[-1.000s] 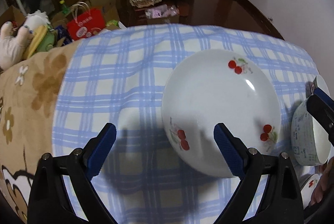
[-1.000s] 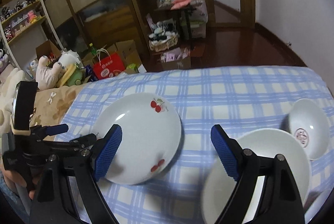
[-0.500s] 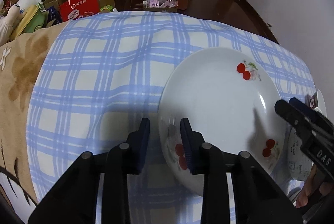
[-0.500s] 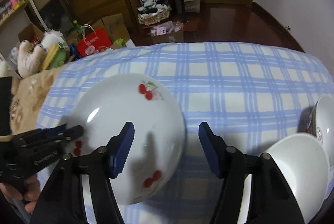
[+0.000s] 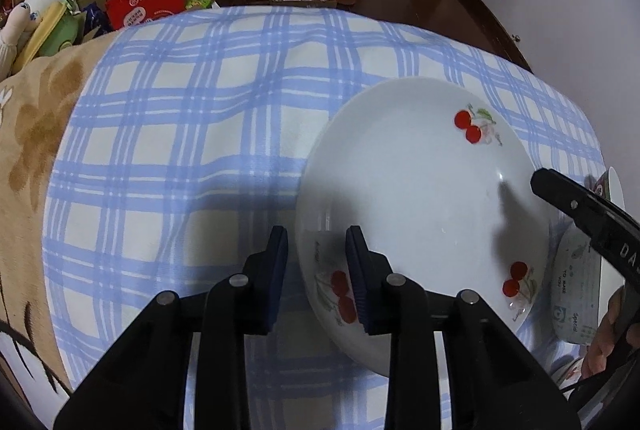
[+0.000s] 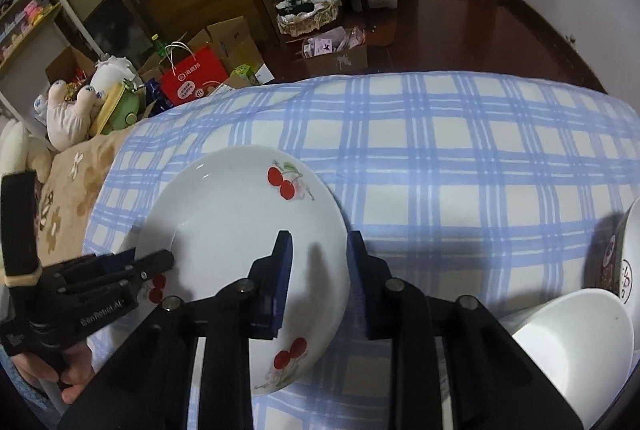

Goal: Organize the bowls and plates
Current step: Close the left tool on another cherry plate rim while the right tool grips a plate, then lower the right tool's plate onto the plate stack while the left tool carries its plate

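- Claws first: our left claw (image 5: 318,262) and right claw (image 6: 318,270) each straddle opposite rims of the cherry plate (image 5: 416,197) on the plaid-covered table (image 5: 192,133), nearly closed; whether they are clamped tight we cannot tell.
- Uneven pinching could tip the plate against the bowls (image 6: 576,342) nearby.
- Readable: "BenRobotAI" on the left claw's handle.

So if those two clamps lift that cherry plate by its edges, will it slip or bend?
The cherry plate looks like glazed ceramic: probably rigid, breakable. Its glossy rim may slip between the left gripper and right gripper, each only pinching an edge.
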The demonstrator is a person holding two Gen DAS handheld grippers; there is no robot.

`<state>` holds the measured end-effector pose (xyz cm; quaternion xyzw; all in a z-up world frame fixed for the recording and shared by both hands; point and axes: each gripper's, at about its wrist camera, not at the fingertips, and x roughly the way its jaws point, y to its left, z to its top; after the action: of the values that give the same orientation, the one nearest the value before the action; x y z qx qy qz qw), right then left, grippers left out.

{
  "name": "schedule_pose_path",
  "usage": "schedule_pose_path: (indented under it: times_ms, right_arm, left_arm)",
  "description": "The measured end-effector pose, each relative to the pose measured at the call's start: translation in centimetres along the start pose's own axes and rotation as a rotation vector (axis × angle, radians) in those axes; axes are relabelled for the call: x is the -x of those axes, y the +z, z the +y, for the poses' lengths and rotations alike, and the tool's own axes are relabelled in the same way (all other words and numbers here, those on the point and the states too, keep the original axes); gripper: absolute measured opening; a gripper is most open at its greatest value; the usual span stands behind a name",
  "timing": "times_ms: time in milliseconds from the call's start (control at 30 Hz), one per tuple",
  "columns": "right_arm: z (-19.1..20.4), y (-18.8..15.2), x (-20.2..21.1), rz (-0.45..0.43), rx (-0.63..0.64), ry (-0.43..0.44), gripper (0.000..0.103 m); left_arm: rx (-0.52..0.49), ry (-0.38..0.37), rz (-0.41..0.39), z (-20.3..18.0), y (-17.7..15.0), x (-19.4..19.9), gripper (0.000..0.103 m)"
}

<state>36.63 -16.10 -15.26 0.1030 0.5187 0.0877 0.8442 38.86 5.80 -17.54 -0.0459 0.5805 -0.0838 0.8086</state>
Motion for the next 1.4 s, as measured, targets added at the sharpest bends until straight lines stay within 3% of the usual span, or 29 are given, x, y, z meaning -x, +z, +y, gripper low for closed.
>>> schedule_pose_path:
  times_ms: [133,300,400,467,833,1400]
  right_arm:
    - [0.1,0.1,-1.2,0.071,0.007,-0.001,0.028]
    - [0.0,-0.1,-1.4,0.079,0.013,-0.044,0.017]
    - [-0.1,0.0,-1.3,0.085,0.007,-0.034,0.015]
    - [-0.4,-0.1,-1.1,0.081,-0.003,-0.024,0.008]
    - [0.1,-1.5,0.7,0.036,-0.032,0.027,0.008]
    - [1.5,-3.8,6.7,-0.059,-0.020,0.077,0.008]
  left_arm:
    - [0.003,-0.003,0.005,-0.2,0.0,-0.4,0.027]
    - [0.033,-0.018,0.003,0.0,-0.5,0.0,0.024]
    - [0.015,-0.025,0.008,0.1,-0.6,0.2,0.023]
    - [0.030,-0.031,0.005,0.4,-0.8,0.4,0.023]
    - [0.077,-0.030,-0.015,1.1,-2.7,2.4,0.022]
    - [0.038,-0.026,-0.094,0.2,-4.9,8.8,0.022]
